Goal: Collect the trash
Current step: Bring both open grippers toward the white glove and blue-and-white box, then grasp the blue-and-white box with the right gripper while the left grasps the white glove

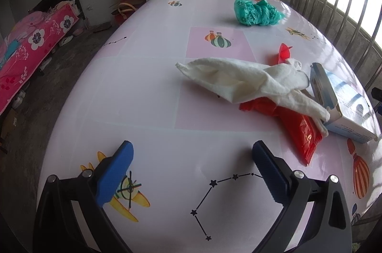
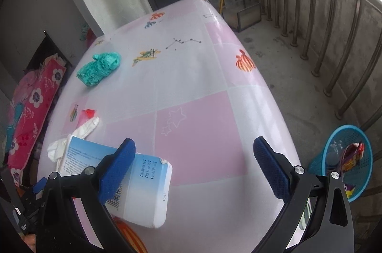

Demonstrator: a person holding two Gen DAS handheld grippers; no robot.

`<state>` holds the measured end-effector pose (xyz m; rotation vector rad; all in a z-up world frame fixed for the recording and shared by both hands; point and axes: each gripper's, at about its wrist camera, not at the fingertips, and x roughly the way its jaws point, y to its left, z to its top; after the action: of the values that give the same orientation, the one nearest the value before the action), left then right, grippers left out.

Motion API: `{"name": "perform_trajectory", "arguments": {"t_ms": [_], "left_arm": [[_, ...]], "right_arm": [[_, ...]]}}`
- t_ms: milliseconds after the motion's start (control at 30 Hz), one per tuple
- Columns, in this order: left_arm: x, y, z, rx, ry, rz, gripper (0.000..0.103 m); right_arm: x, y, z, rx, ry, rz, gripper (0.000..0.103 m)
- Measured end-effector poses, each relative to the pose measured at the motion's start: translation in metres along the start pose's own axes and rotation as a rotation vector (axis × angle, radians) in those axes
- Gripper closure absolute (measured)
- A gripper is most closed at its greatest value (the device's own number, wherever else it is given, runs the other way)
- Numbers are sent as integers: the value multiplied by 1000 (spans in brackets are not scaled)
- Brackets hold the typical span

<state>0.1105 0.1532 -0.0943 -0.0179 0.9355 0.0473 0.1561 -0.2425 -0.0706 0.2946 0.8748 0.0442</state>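
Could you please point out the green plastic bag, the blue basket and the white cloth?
green plastic bag point(image 1: 256, 12): left wrist view, middle of the crumpled bundle.
blue basket point(image 2: 365, 158): right wrist view, right-hand mesh wall.
white cloth point(image 1: 238, 78): left wrist view, broad middle fold.

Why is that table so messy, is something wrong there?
Trash lies loose on the table: a white tissue draped over a red wrapper and box, plus a crumpled green bag. Nothing looks spilled or broken.

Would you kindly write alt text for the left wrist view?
An open left hand-held gripper hovers over a pink table holding a white cloth, red wrapper, blue-white box and crumpled green bag.
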Motion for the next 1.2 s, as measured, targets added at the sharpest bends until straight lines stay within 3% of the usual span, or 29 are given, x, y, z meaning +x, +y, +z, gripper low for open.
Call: {"name": "perform_trajectory", "arguments": {"t_ms": [133, 333, 533, 700, 867, 1033, 1200], "left_arm": [[0, 2, -1, 28, -10, -21, 6], [-1, 5, 3, 54, 7, -42, 6], [-13, 14, 8, -8, -40, -166, 6], [-19, 6, 11, -12, -64, -281, 9], [-19, -2, 13, -16, -73, -364, 16], [-17, -6, 17, -12, -90, -404, 24], [-12, -6, 15, -23, -77, -440, 37]], "right_arm": [[-20, 13, 6, -110, -45, 121, 8], [-22, 60, 2, -417, 1, 226, 8], [-7, 102, -10, -693, 60, 254, 8], [9, 121, -16, -829, 99, 262, 8], [27, 121, -16, -879, 153, 272, 8], [41, 108, -9, -746, 258, 344, 8], [33, 106, -23, -749, 285, 338, 8]]}}
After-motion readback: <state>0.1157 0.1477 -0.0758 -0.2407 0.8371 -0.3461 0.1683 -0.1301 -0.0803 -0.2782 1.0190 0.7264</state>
